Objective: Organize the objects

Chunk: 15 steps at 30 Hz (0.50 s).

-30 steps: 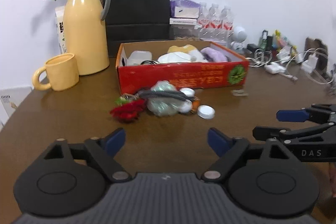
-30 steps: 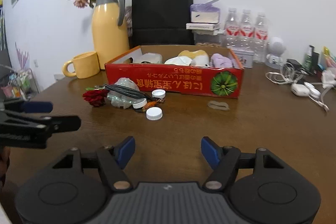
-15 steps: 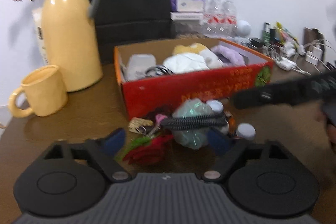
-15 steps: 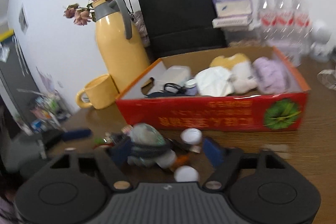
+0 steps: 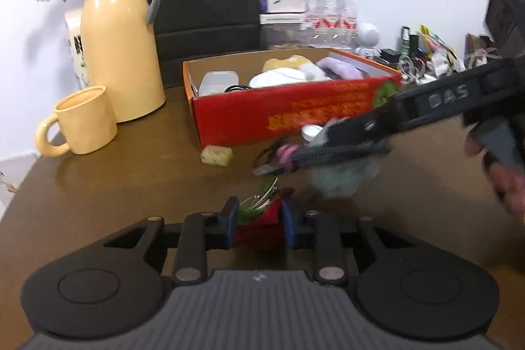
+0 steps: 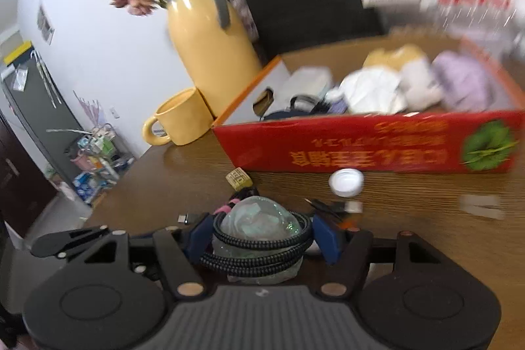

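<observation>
Both grippers closing on clutter in front of the red box.
Left gripper [image 5: 257, 220] jaws closed onto one soft red rose [image 5: 262, 230]; right gripper [image 6: 261, 233] closing around one braided black cable coil [image 6: 259, 255] wrapping a crinkly clear bag [image 6: 259, 220], mid-table by the cardboard box [image 6: 377, 146].

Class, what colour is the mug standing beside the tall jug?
Pale yellow, like the jug; the mug shows best in the left wrist view.
</observation>
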### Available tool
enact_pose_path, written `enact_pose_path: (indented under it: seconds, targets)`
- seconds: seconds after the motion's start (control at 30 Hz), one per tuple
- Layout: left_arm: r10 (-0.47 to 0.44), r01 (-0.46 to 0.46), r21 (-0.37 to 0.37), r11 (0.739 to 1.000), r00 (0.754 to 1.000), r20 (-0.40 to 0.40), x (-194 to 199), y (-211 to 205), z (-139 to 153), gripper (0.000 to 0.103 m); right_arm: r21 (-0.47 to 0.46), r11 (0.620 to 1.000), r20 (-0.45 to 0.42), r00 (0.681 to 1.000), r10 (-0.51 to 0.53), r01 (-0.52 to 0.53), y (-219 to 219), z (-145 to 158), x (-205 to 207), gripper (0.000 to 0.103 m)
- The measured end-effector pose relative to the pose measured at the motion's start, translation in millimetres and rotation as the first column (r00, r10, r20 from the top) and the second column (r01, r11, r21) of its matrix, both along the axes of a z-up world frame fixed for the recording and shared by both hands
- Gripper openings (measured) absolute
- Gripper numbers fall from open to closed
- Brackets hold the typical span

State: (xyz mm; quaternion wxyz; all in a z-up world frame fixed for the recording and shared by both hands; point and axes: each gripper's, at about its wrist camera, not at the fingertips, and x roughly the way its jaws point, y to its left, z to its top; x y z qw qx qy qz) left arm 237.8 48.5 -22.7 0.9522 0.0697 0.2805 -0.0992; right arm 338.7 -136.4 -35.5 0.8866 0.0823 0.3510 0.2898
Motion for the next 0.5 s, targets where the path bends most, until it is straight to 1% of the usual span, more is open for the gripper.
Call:
enact_pose_path:
  seconds: [0.07,0.1,0.17,0.2,0.23,0.27,0.3,0.33,0.37,0.43,0.5]
  targets:
    - [0.017,-0.017,0.028,0.999,1.000,-0.001,-19.7,-6.3,-3.1,0.029,-0.072,0.997,0.089,0.996,-0.031,0.037,-10.9,4.5,-38.1,0.066]
    - [0.030,-0.030,0.026,0.999,1.000,-0.001,-26.9,-7.1,-4.0,0.029,-0.116,0.992,0.120,0.992,-0.040,0.054,-14.9,3.9,-55.5,0.066]
    - [0.067,-0.067,0.004,0.998,0.998,-0.007,-39.2,-6.3,-3.9,0.030,-0.186,0.979,0.149,0.987,-0.053,0.081,-23.1,-0.3,-84.7,0.066]
    - [0.062,-0.062,-0.005,0.998,0.998,-0.009,-44.5,-7.2,-3.1,0.031,-0.206,0.973,0.156,0.985,-0.071,0.103,-29.0,-4.8,-101.7,0.066]
    - [0.057,-0.057,-0.015,0.998,0.998,-0.006,-50.1,-9.1,-1.9,0.033,-0.208,0.971,0.157,0.984,-0.086,0.118,-34.6,-7.5,-114.1,0.066]
    - [0.055,-0.055,-0.028,0.998,0.998,0.003,-57.0,-11.6,-0.2,0.041,-0.203,0.970,0.156,0.983,-0.101,0.132,-38.6,-9.6,-123.5,0.067]
    - [0.049,-0.048,-0.035,0.998,0.999,0.010,-62.0,-14.4,1.9,0.056,-0.188,0.970,0.154,0.980,-0.129,0.157,-44.3,-11.8,-134.6,0.067]
    - [0.040,-0.039,-0.040,0.998,0.999,0.021,-66.2,-17.2,4.3,0.062,-0.179,0.968,0.151,0.977,-0.150,0.176,-47.4,-14.0,-142.7,0.067]
    - [0.025,-0.023,-0.046,0.999,0.999,0.037,-72.3,-21.3,7.4,0.064,-0.174,0.967,0.149,0.975,-0.163,0.189,-49.8,-15.5,-151.9,0.069]
    - [-0.013,0.016,-0.055,0.998,0.998,0.063,-80.5,-29.3,14.3,0.065,-0.166,0.964,0.158,0.971,-0.182,0.208,-53.5,-14.8,-167.4,0.069]
    - [-0.067,0.073,-0.077,0.994,0.994,0.084,-90.0,-37.6,20.7,0.072,-0.141,0.964,0.181,0.963,-0.198,0.224,-59.7,-8.2,-177.7,0.069]
